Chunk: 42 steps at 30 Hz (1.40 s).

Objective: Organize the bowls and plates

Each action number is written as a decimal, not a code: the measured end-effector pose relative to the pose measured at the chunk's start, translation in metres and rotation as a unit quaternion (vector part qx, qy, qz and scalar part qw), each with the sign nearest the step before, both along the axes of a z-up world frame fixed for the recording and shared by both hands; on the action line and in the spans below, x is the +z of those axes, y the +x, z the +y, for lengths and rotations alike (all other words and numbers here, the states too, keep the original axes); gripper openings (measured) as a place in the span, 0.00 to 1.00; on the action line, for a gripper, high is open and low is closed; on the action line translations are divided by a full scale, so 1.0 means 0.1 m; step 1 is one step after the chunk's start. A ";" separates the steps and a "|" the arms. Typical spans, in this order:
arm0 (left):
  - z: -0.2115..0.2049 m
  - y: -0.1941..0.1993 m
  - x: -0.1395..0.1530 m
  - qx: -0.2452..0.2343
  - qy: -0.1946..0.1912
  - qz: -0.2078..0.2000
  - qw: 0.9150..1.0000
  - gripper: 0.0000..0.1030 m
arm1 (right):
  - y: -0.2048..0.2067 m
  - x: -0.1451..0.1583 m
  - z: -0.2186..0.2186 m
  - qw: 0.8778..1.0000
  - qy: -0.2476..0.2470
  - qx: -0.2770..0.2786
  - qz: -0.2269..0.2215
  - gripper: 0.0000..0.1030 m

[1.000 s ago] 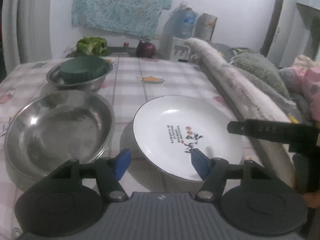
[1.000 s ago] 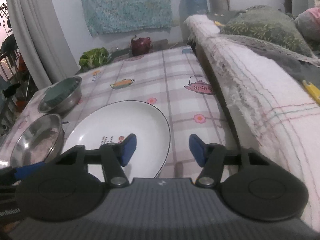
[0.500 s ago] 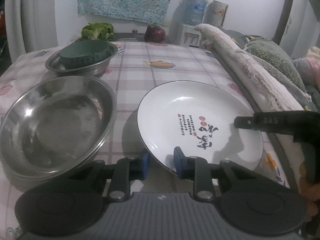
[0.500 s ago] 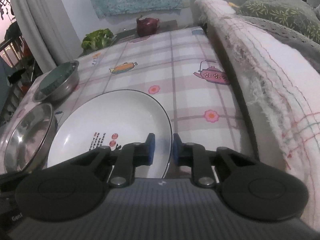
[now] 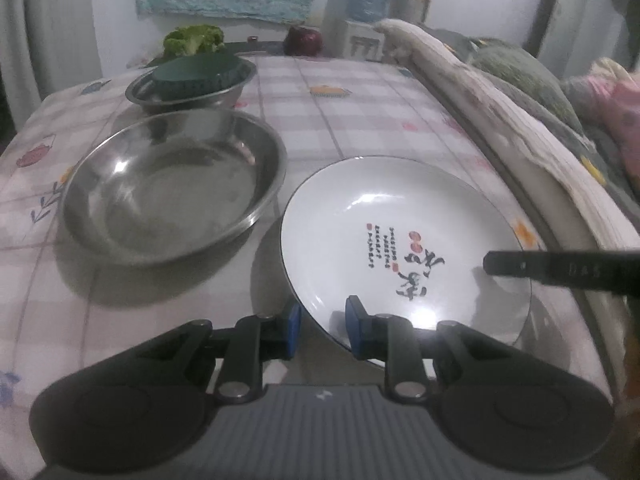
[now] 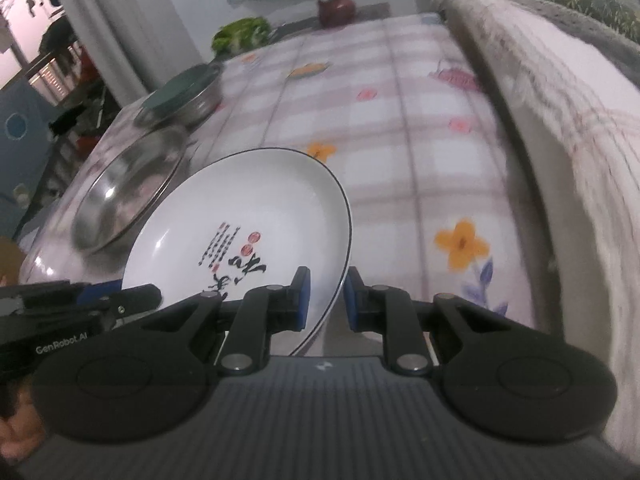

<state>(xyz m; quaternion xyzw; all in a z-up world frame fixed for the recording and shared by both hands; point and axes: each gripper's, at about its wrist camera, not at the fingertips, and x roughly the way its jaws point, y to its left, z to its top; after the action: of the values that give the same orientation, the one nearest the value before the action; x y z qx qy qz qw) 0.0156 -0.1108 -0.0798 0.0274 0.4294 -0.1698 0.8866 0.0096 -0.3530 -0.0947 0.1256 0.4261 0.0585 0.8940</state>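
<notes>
A white plate point(image 5: 404, 240) with red and black lettering is held above the checked tablecloth. My left gripper point(image 5: 320, 330) is shut on its near rim. My right gripper point(image 6: 325, 300) is shut on its right rim, and the plate point(image 6: 240, 232) tilts up there. The right gripper's finger point(image 5: 560, 268) shows at the right of the left wrist view. A large steel bowl point(image 5: 172, 184) sits left of the plate. Behind it a smaller steel bowl point(image 5: 192, 90) holds a dark green dish point(image 5: 196, 74).
A rolled blanket point(image 5: 500, 120) and cushions run along the table's right edge. Broccoli point(image 5: 194, 38) and a dark red pot point(image 5: 303, 40) stand at the far end. The tablecloth point(image 6: 400, 120) lies beyond the plate.
Both grippers closed from open onto the plate's rim, then lifted it off the table; it now sits higher and tilted, with its shadow on the cloth.
</notes>
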 end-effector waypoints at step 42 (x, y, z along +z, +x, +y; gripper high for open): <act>-0.14 0.22 -0.07 -0.026 0.014 -0.009 1.000 0.35 | -0.23 -0.08 0.15 0.999 -0.022 -0.042 -0.017 0.25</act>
<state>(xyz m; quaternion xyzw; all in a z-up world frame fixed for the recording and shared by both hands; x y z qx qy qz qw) 0.0379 -0.1250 -0.0872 0.0527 0.4230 -0.1866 0.8851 -0.0131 -0.3377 -0.1026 0.1227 0.4068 0.0135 0.9051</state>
